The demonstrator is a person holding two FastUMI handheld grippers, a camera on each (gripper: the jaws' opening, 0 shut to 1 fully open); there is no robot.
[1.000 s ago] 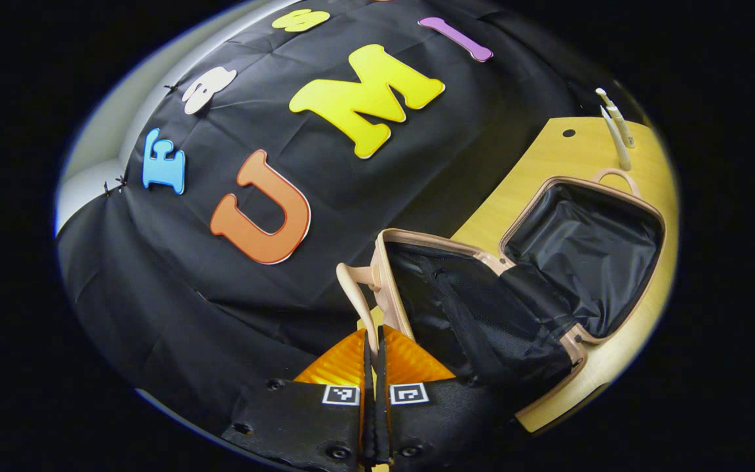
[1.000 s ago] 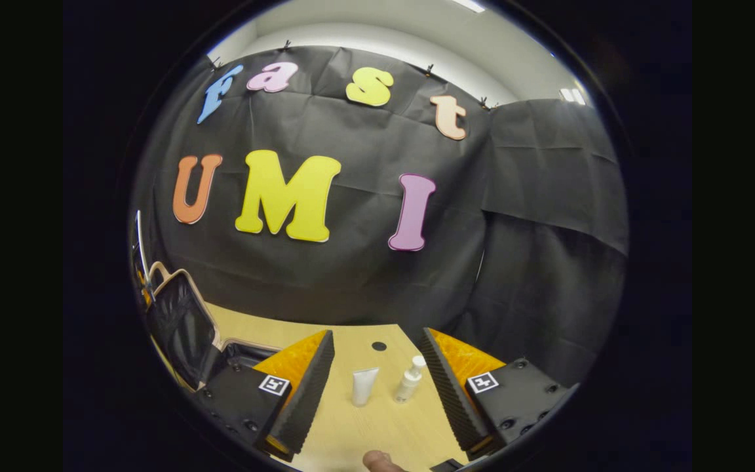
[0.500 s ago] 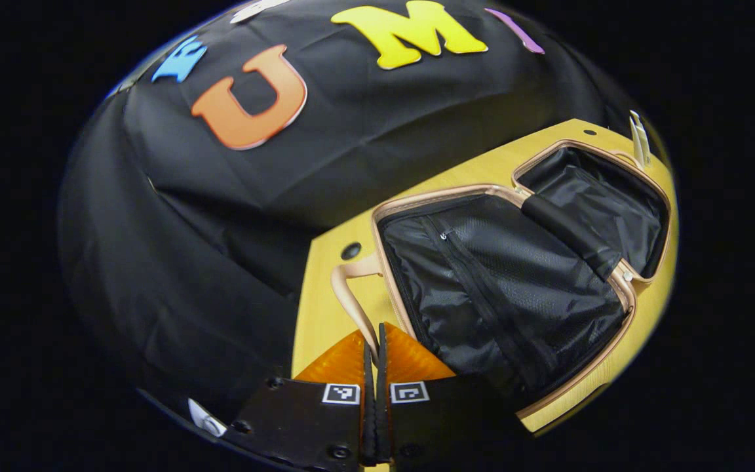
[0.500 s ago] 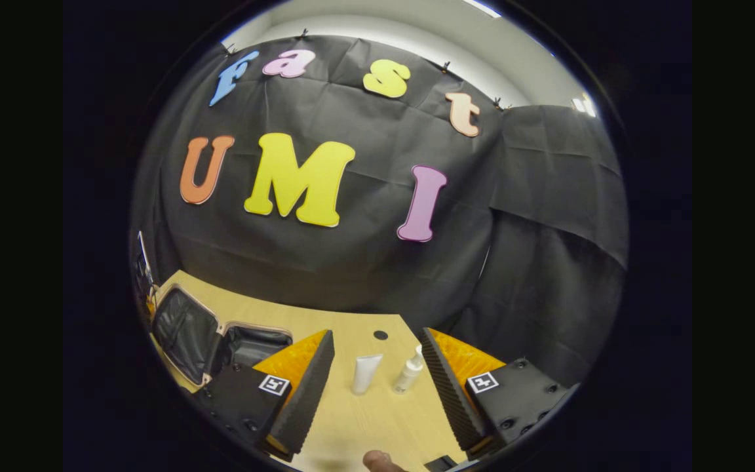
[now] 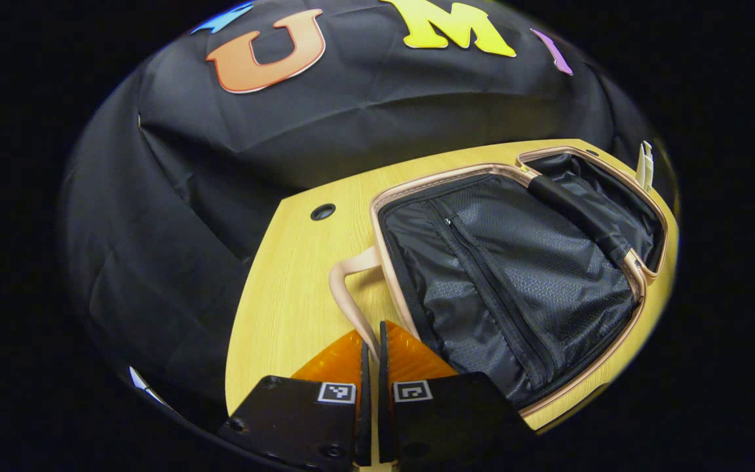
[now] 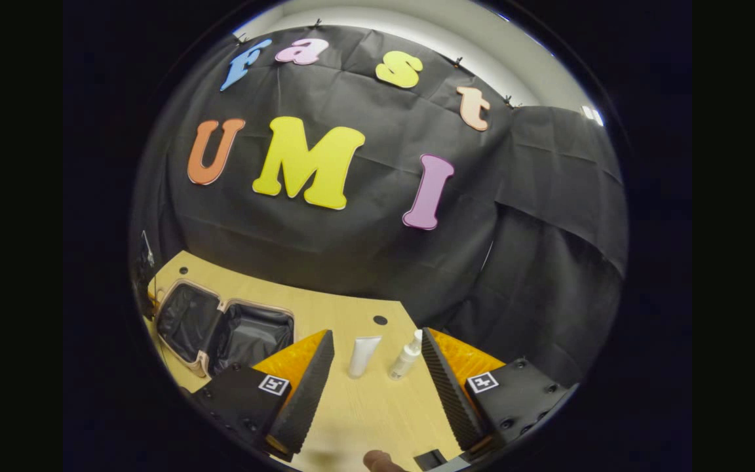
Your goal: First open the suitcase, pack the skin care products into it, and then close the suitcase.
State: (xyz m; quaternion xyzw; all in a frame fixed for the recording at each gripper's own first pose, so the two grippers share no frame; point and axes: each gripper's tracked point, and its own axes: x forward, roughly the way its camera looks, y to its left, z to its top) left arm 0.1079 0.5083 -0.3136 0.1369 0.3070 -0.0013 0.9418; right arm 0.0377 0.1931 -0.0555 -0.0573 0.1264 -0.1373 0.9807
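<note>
Fingers of left gripper [image 5: 371,351] pinched on suitcase [image 5: 515,275] handle [image 5: 350,295] at 6 o'clock, right gripper [image 6: 371,373] spread wide before tube [image 6: 363,356] and pump bottle [image 6: 406,357] on table [image 6: 377,419] — case lying open at 9 o'clock, packing and closing left.

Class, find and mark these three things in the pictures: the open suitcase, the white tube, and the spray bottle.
suitcase [image 5: 515,275]: left gripper view, on the zipped mesh lining.
white tube [image 6: 363,354]: right gripper view, on the middle of its body.
spray bottle [image 6: 406,358]: right gripper view, on its body below the cap.
</note>
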